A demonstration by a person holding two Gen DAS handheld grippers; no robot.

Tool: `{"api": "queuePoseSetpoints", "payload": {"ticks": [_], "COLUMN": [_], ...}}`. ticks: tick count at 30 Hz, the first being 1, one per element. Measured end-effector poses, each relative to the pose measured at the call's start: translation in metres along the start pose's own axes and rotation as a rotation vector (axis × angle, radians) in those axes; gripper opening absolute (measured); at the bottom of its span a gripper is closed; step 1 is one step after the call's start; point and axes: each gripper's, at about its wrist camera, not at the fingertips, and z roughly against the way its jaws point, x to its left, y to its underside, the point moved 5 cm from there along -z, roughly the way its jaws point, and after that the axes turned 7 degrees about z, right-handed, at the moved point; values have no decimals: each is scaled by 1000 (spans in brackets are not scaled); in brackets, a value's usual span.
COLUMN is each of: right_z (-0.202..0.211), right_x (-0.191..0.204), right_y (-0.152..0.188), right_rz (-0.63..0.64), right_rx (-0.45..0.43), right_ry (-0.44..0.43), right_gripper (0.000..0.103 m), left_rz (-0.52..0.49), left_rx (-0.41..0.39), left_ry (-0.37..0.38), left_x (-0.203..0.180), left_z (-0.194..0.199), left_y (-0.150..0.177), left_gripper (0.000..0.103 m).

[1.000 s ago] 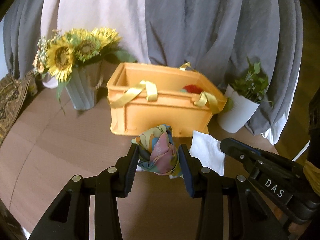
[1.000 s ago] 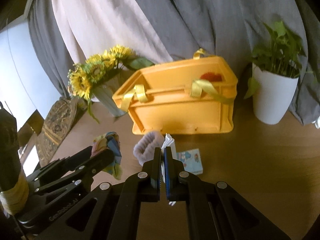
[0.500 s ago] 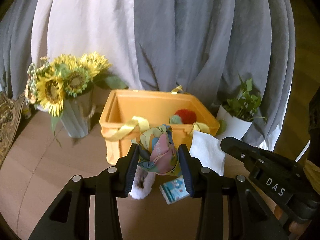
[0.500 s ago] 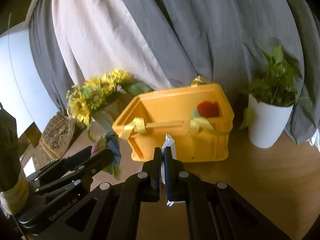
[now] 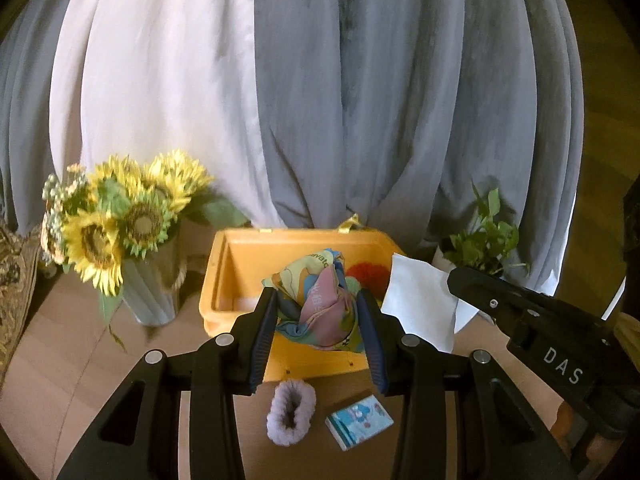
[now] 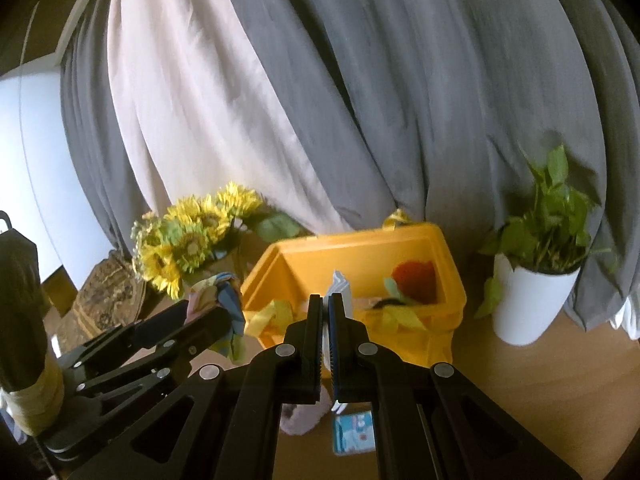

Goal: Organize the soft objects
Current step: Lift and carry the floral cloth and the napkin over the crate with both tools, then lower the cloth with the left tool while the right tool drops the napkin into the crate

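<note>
1. Left wrist view: your left gripper has its jaws partly closed on a crumpled multicoloured cloth, which bulges up between the blue-edged pads. The cloth is held in the air, in front of the open top of the orange crate.
2. In the same view your right gripper enters from the right, its jaws pinched on a white tissue that hangs flat beside the cloth, over the crate's right end.
3. Right wrist view: your right gripper shows its jaws nearly shut, with only the thin white tissue between them, its edge sticking up past the tips. Your left gripper sits to the left with the cloth in its grip.
4. Inside the crate lies a red fuzzy item; yellow ribbon handles drape over the near wall.
5. On the bench, in front of the crate, a pale fluffy scrunchie lies just beside a small blue tissue packet, the two apart.
6. A vase of sunflowers stands left of the crate; a potted green plant in a white pot stands right of it. Grey and white curtains hang behind.
</note>
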Motion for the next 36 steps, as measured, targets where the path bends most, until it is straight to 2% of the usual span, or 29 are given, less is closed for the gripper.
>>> {"api": "queuePoseSetpoints", "payload": {"ticks": [22,30,36], "right_z": [-13,-40,-75], "right_x": [1,-3,-10], "right_y": [-53,-66,-69], "right_rz": [29,27,19], "right_rx": [-103,-103,-71], "right_ry": [16,16,2], "right_gripper": [4,4,4], "left_rz": [-37,-39,-37], "left_rx": [-56,-42,-10], "left_ry": [29,26,22], "left_x": [8,18,27], "left_z": [-28,-59,-92], "left_y": [-43,-54,-58], "left_gripper": [40,40,40]}}
